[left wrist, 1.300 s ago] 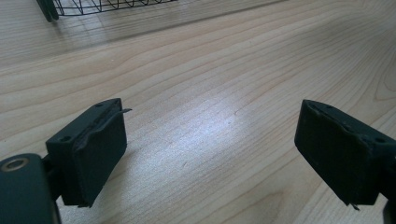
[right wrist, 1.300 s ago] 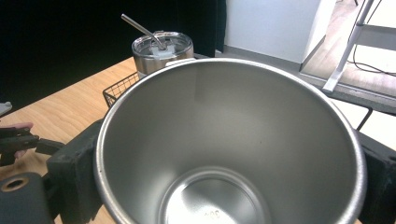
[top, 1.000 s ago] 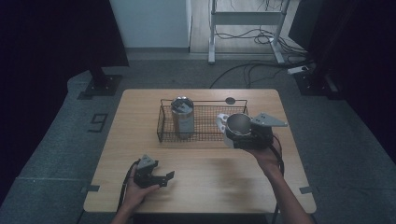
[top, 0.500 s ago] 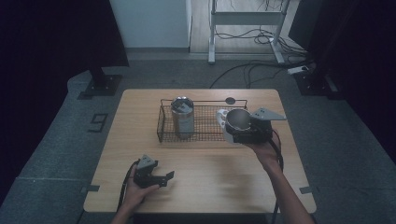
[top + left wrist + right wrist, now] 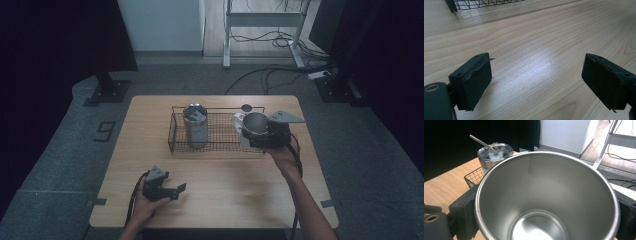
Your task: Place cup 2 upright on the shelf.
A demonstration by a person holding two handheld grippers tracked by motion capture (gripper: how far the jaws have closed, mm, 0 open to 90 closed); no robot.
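High view, left to right: your left gripper (image 5: 167,189) rests low on the near left part of the bench (image 5: 150,130), held in your left hand (image 5: 145,202), its jaws pointing right across the wood. In the left gripper view those jaws stand apart with nothing between them but bare wood grain, and the corner of the wire basket (image 5: 481,3) shows at the top edge.

Farther along, the wire basket (image 5: 220,146) sits on the middle of the bench toward the far side. In its left end stands a lidded steel tumbler (image 5: 195,125), upright; the right gripper view shows its clear lid and a bent metal straw (image 5: 482,143) sticking out of it.

At the basket's right end, your right gripper (image 5: 265,137) holds an open steel cup (image 5: 255,123) with its mouth up. Whether the cup's base touches the basket's wire floor I cannot tell. A white thing just behind the cup, at its left, is too small to name. In the right gripper view the cup (image 5: 549,197) sits between the two black jaws, which press against its wall on either side, and you look straight down into its empty, shiny inside. Your right hand (image 5: 282,156) is behind the gripper, over the bench's right part, with the forearm running off toward the near edge.
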